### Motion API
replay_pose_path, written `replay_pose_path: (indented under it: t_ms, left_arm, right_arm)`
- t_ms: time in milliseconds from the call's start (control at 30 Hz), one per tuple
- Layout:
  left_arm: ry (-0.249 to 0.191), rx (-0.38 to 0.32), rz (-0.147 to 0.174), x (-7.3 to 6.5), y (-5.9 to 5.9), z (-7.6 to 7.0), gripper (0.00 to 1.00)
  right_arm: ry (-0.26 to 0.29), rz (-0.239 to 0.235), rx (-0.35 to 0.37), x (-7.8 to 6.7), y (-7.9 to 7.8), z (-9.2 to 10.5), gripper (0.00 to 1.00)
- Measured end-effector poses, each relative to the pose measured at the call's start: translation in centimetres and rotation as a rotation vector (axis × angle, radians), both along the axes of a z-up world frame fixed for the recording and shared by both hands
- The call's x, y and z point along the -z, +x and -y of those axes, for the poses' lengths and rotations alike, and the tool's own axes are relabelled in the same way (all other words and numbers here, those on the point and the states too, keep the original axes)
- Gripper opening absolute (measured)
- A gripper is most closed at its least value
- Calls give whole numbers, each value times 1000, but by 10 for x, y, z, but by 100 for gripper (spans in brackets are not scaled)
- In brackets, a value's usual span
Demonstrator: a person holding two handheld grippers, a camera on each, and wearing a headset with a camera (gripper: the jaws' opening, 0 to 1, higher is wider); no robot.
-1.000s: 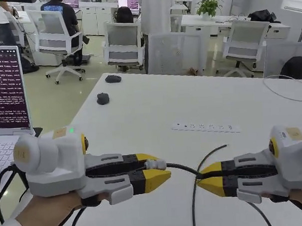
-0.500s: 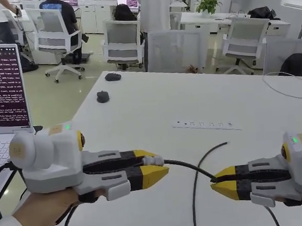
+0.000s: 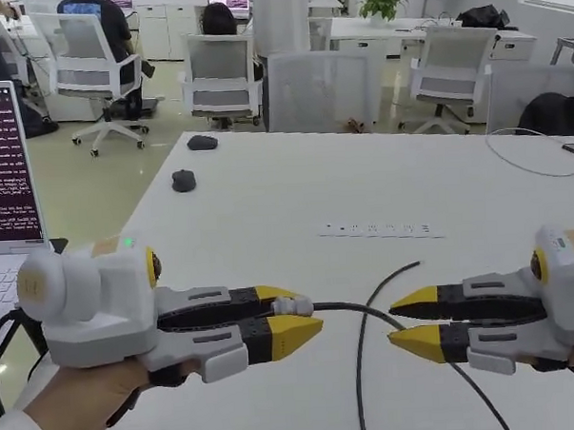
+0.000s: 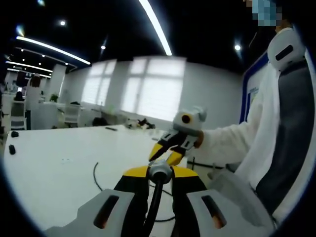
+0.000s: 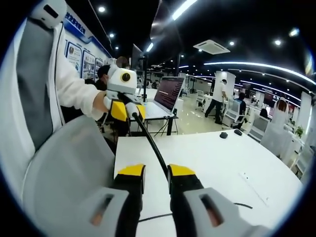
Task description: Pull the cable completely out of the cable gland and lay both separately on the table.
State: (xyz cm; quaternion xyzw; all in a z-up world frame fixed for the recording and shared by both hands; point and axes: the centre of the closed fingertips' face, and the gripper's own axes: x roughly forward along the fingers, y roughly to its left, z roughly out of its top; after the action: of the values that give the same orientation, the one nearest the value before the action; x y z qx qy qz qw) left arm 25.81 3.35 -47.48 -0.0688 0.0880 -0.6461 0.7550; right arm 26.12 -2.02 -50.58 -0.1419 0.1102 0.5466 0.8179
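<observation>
Over the white table (image 3: pixel 268 216), left gripper (image 3: pixel 308 311) clamps the gland (image 3: pixel 298 308); right gripper (image 3: pixel 390 325) gapes around the cable (image 3: pixel 348 308). Looks mid-pull: next, pinch cable and draw away.

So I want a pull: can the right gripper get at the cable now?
Probably yes: the right gripper is open, and the cable runs between its jaws with nothing in the way.
</observation>
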Motion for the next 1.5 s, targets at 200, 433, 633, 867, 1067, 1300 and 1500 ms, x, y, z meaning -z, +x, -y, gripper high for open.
replay_pose_path:
  t_ms: [200,433,633,867,1067,1300,1500]
  left_arm:
    - [-4,32,7,2,-11,6,17]
    - [-7,66,32,0,-20,3,17]
    - [7,92,51,1,-28,-3,17]
    - [5,98,40,6,-35,-11,17]
    - [9,97,40,6,-41,-21,17]
    - [21,74,49,5,-38,-43,17]
    - [11,50,31,6,-28,-53,17]
  right_arm:
    - [12,55,-57,-20,-13,-28,22]
    - [7,68,-93,-23,-22,-51,21]
    - [4,43,-99,-15,-27,-58,14]
    - [-1,9,-93,-8,-34,-63,7]
    - [2,1,-94,-7,-42,-74,6]
    - [-11,-8,-57,1,-40,-68,5]
    - [-6,-24,-3,7,-35,-51,5]
